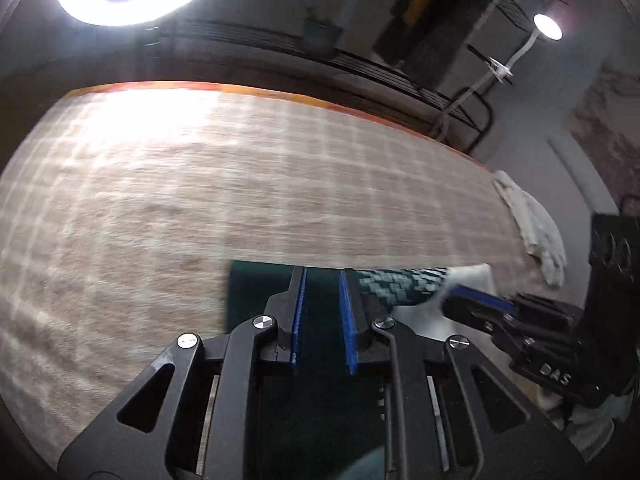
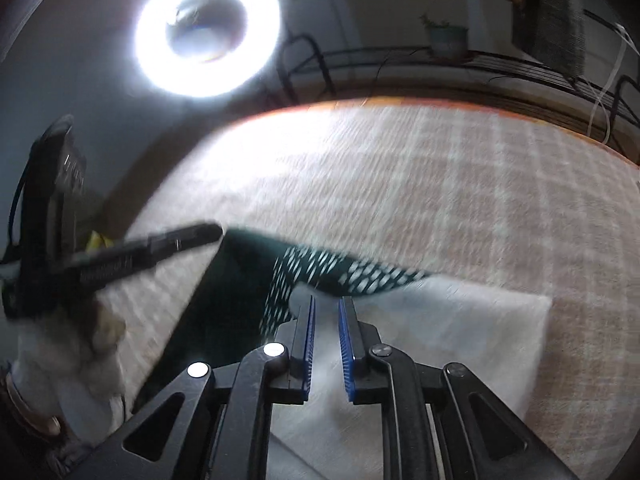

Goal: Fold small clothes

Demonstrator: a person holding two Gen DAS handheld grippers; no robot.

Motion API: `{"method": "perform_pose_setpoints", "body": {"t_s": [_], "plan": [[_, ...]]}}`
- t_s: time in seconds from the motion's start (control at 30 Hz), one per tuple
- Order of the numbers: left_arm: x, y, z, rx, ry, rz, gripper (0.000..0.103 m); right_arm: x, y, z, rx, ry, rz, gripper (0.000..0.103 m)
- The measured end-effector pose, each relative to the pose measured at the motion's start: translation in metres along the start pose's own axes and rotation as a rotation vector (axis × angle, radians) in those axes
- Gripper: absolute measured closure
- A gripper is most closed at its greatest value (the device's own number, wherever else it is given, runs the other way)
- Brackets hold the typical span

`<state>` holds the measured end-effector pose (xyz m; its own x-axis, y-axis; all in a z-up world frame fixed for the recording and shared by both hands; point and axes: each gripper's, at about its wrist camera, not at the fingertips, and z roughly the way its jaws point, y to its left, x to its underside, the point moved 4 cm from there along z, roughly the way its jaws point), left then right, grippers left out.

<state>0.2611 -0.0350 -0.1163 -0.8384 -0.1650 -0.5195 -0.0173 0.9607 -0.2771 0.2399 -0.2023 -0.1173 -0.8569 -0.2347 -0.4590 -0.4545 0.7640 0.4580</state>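
Both reach forward low over the checked-cloth bench (image 1: 240, 184). The left hand-held gripper (image 1: 323, 276), narrowly parted and gripping nothing, hangs above the dark green patterned garment (image 1: 256, 292). The right hand-held gripper (image 2: 326, 304), equally narrow, sits over its white part (image 2: 440, 320).

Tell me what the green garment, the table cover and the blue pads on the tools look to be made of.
Green garment: soft knit or woven fabric, matte, with a white-flecked patterned section; it drapes and creases. Table cover: looks like woven cloth, a beige grid weave, slightly shiny under the ring light; blur leaves it open. Blue pads: probably rubber or plastic, ridged along the edge.
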Motion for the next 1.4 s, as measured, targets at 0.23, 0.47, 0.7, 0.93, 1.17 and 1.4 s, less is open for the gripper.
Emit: {"method": "perform_pose_setpoints", "body": {"t_s": [0.23, 0.47, 0.7, 0.93, 1.17, 1.4], "plan": [[0.006, -0.026, 0.041, -0.013, 0.061, 0.014, 0.088, -0.002, -0.029, 0.009, 0.022, -0.019, 0.136, 0.087], [0.011, -0.001, 0.048, -0.029, 0.063, -0.041, 0.087, 0.004, -0.053, 0.018, 0.109, 0.029, 0.157, 0.089], [0.013, 0.035, 0.004, -0.069, 0.04, -0.091, 0.085, 0.013, -0.091, -0.028, 0.143, 0.002, 0.237, 0.069], [0.039, 0.078, -0.055, 0.042, 0.038, -0.292, 0.058, 0.051, -0.124, -0.074, -0.03, -0.016, 0.346, 0.059], [0.097, 0.089, -0.066, 0.138, 0.155, -0.459, 0.058, 0.084, -0.136, -0.076, -0.209, 0.019, 0.468, 0.059], [0.114, 0.079, -0.052, 0.15, 0.195, -0.471, 0.058, 0.094, -0.129, -0.054, -0.253, 0.066, 0.49, 0.061]]}}
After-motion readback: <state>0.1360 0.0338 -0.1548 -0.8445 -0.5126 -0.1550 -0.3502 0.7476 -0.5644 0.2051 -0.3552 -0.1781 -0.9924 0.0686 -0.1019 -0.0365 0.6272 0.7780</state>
